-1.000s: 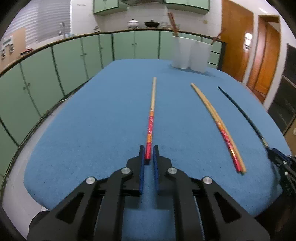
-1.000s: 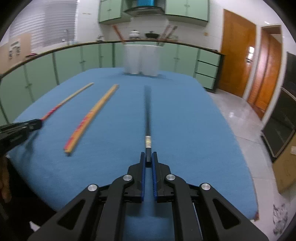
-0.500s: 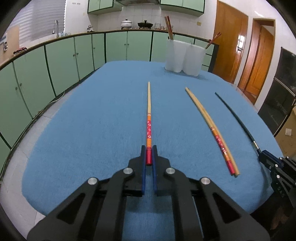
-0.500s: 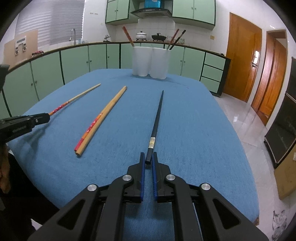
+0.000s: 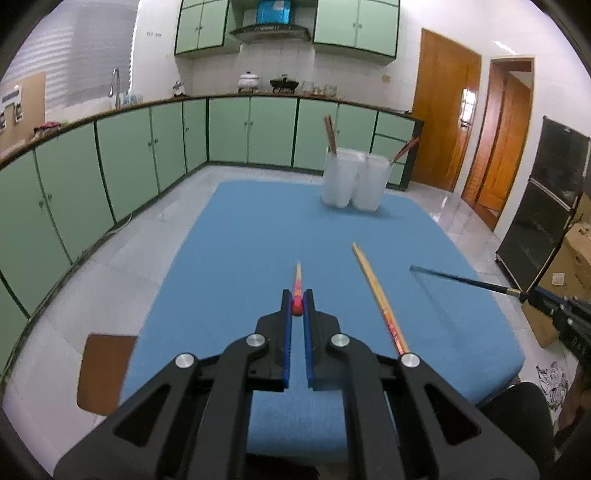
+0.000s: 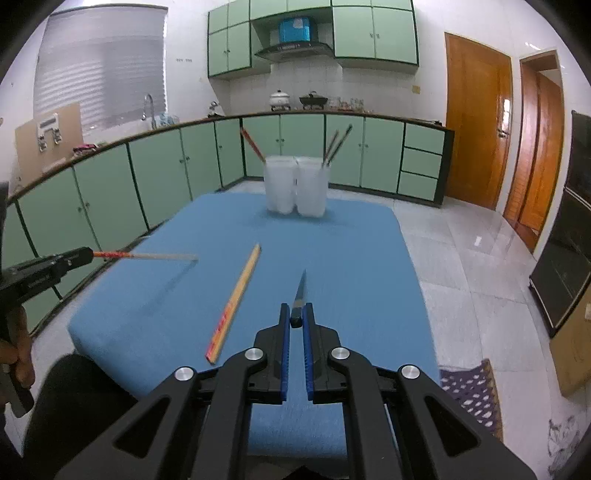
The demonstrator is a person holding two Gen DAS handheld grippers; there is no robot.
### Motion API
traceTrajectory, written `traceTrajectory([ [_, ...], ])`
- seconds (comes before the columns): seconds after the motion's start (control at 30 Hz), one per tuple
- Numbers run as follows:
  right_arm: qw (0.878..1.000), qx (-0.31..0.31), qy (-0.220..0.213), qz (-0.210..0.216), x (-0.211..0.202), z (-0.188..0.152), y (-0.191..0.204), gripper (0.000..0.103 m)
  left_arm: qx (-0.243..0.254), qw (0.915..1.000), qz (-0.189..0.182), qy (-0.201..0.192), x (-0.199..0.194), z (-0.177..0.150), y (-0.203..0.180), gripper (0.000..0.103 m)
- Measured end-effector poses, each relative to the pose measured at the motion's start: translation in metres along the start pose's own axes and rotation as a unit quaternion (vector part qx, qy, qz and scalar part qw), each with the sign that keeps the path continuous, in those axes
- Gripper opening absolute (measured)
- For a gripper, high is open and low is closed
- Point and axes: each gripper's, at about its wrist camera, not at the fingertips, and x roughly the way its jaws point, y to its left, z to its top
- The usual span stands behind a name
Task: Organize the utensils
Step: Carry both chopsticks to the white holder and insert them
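We have just raised both chopsticks clear of the table [image 5: 236, 221]. Our left gripper [image 5: 297, 308] is clamped on the red-ended chopstick [image 5: 297, 280]; our right gripper [image 6: 296, 319] is clamped on the black chopstick [image 6: 301, 291]. One chopstick [image 6: 236, 295] remains flat mid-table. Next, we judge, comes carrying both to the white holders [image 6: 295, 190] at the far edge.

- Green base cabinets [image 6: 155, 177] curved from 9 o'clock round to 1 o'clock.
- Green wall cabinets [image 6: 373, 33] hung at 12 o'clock, flanking a range hood [image 6: 293, 48].
- 2 pots [image 6: 295, 99] sat on the counter below it.
- A faucet [image 6: 147, 105] stood at 10 o'clock under a blind [image 6: 99, 70].
- 2 wooden doors [image 6: 509, 129] showed at 2 o'clock.
- A cardboard box [image 5: 570, 258] sat at 3 o'clock.
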Motion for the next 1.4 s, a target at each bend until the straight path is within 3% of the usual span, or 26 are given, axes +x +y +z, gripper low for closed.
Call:
traceTrajectory([
  [0.3,0.999,-0.026,0.023,0.03,-0.018,0.066,-0.004,0.007,0.032,0.999,-0.032,-0.005,-0.031,0.049,-0.005,0.005],
  [0.47,0.997,-0.046,0.054,0.04,-0.003,0.095,-0.002,0.007,0.036,0.9975,-0.058,0.019,-0.021,0.072,0.0,0.005],
  [0.87,0.989,-0.05,0.129,0.049,0.042,0.157,-0.007,0.006,0.044,0.9936,-0.082,0.063,0.009,0.111,0.006,0.005],
  [1.4,0.991,-0.048,0.115,0.039,0.017,0.211,-0.012,0.006,0.085,0.989,-0.11,0.052,-0.006,0.172,-0.02,0.005],
])
